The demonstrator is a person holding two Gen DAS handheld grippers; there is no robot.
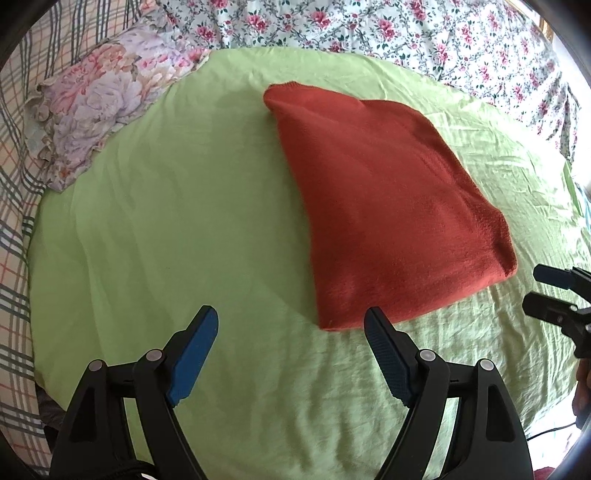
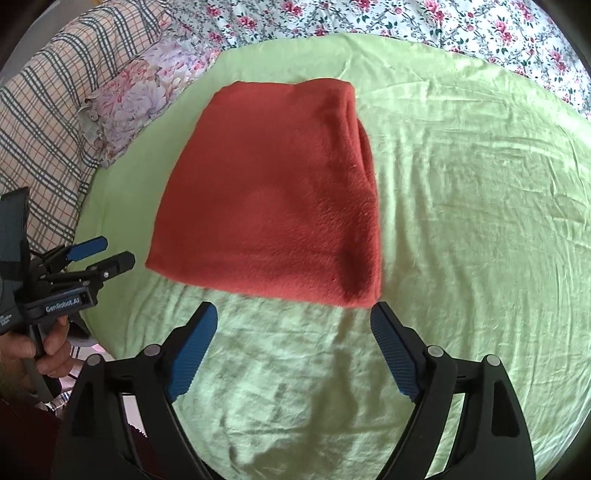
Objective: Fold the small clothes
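A folded rust-red garment (image 1: 384,206) (image 2: 273,199) lies flat on the light green sheet (image 1: 184,221) (image 2: 461,221). My left gripper (image 1: 291,321) stands open just short of the garment's near edge, nothing between its blue pads. My right gripper (image 2: 293,317) is open too, with its right finger close to the garment's near right corner and no cloth in the gap. In the right wrist view, the left gripper (image 2: 110,253) shows at the left edge, held by a hand (image 2: 33,350). The left wrist view shows the right gripper (image 1: 535,291) at the right edge.
A flowered pillow (image 1: 99,99) (image 2: 147,85) lies at the far left of the green sheet. A checked cover (image 1: 14,206) (image 2: 48,122) runs along the left side. A floral-print cloth (image 1: 406,33) (image 2: 406,14) spreads behind.
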